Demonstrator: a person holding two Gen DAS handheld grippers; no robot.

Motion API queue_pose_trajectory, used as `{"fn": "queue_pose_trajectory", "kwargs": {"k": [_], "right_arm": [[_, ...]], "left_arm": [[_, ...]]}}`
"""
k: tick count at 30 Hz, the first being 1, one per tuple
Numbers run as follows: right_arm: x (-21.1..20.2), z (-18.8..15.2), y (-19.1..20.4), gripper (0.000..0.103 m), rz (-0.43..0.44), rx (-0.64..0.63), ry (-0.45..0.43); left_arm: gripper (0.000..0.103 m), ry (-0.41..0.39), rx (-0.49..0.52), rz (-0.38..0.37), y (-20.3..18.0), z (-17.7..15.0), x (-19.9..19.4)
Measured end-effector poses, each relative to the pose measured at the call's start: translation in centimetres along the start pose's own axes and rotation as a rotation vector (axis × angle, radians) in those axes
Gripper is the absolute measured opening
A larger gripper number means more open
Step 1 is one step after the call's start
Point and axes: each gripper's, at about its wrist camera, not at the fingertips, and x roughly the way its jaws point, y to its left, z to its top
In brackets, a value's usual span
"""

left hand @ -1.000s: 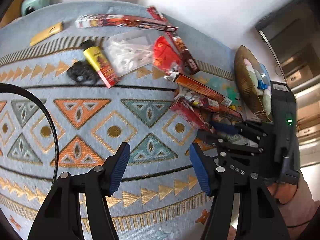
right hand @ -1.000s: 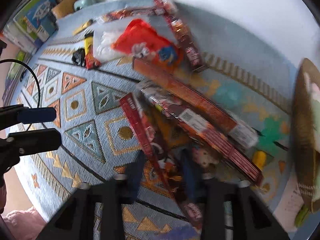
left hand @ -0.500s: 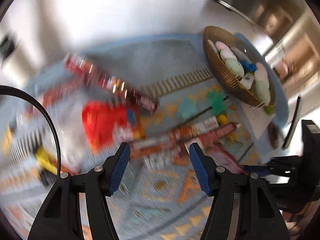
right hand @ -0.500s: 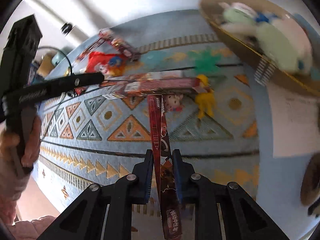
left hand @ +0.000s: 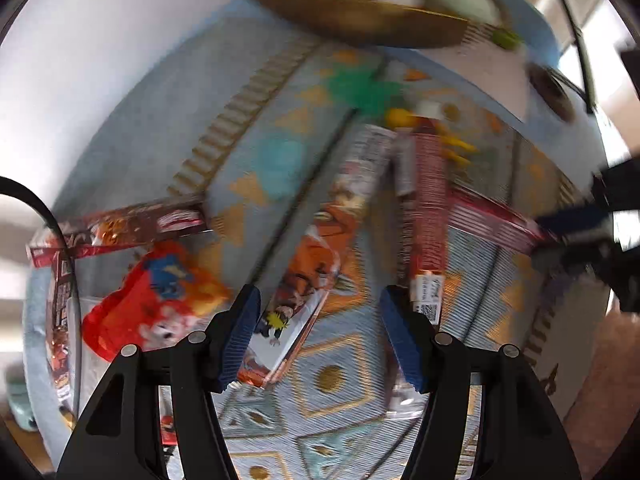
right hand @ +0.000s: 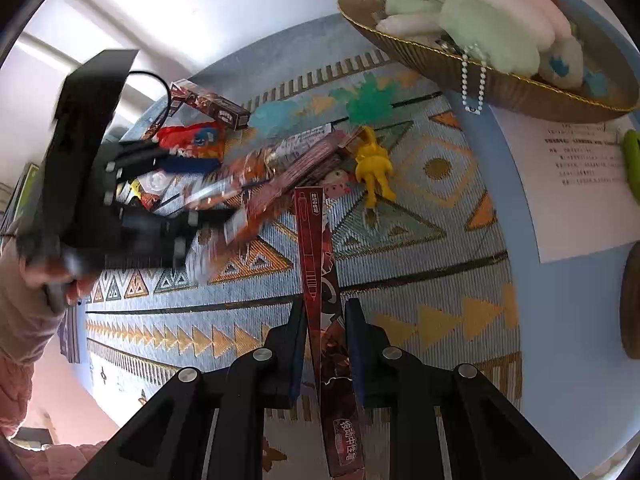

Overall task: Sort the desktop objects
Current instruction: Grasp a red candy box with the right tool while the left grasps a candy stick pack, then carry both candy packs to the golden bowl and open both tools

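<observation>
Right wrist view: a red pen box (right hand: pixel 320 280) is clamped in the right gripper (right hand: pixel 325 344) above the patterned mat (right hand: pixel 440 320). The left gripper (left hand: pixel 318 336), spread wide, is positioned over the orange pen box (left hand: pixel 316 264); closing is judged next.

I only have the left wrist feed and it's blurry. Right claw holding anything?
Observer: Yes, the right claw is shut on a long dark red pen pack, lifted off the mat.
Operator: What's in the basket?
Observer: Plush toys; a bead chain hangs over the basket rim.
Operator: That yellow blob by the packs?
Observer: A yellow figure toy lying flat on the mat, touching the end of the pile.
</observation>
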Motion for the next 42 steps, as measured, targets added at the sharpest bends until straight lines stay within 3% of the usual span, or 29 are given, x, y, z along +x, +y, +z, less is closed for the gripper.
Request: {"fn": "queue_pose_trajectory", "kwargs": {"k": [4,5,8,10,12,16,22,23,25,28,34,38,42], "right_arm": [[0.6,-0.2,0.0,0.019,-0.004,0.008,0.011],[0.7,-0.3,0.0,0.019,-0.006,0.008,0.015],[0.8,-0.5,0.3,0.019,-0.02,0.002,0.01],[1.2,-0.9,0.0,0.019,-0.023,0.01,0.018],[1.5,-1.1,-0.2,0.02,-0.02,0.022,0.023],[1.3,-1.5,0.3,0.022,-0.03,0.0,0.003],[1.5,-2.5,3.4,0.02,-0.181,-0.21,-0.001],[1.3,-2.7,3.5,0.016,-0.143,-0.214,0.007],[0.1,-3.0,2.8,0.016,0.014,-0.141,0.004],[-2.3,-2.9,1.4,0.016,0.169,-0.036,-0.012],[-8.5,-0.9,-0.9,0.016,0.36,0.092,-0.119],[-12.6,1.4,-2.2,0.016,0.334,0.081,-0.2],[-17.1,4.3,-4.5,0.016,0.254,0.087,-0.301]], "left_arm": [[0.056,-0.03,-0.071,0.029,0.8,0.4,0.7],[0.055,-0.039,-0.114,-0.003,1.6,0.7,1.0],[0.034,-0.067,-0.142,-0.013,2.3,1.0,1.0],[0.028,-0.078,-0.132,-0.025,1.9,0.9,1.0],[0.014,-0.082,-0.147,-0.058,1.4,0.5,0.8],[0.014,-0.099,-0.252,-0.12,1.3,-0.6,0.3],[0.014,-0.142,-0.443,-0.215,2.1,-2.8,-0.4],[0.014,-0.156,-0.469,-0.234,2.4,-3.1,-0.8],[0.014,-0.189,-0.499,-0.249,2.2,-3.5,-1.9],[0.014,-0.25,-0.546,-0.283,2.6,-4.5,-4.2],[0.014,-0.368,-0.586,-0.293,1.7,-3.9,-9.2],[0.014,-0.434,-0.562,-0.284,0.2,-1.1,-11.8],[0.014,-0.478,-0.526,-0.285,-0.5,3.0,-13.1]]}}
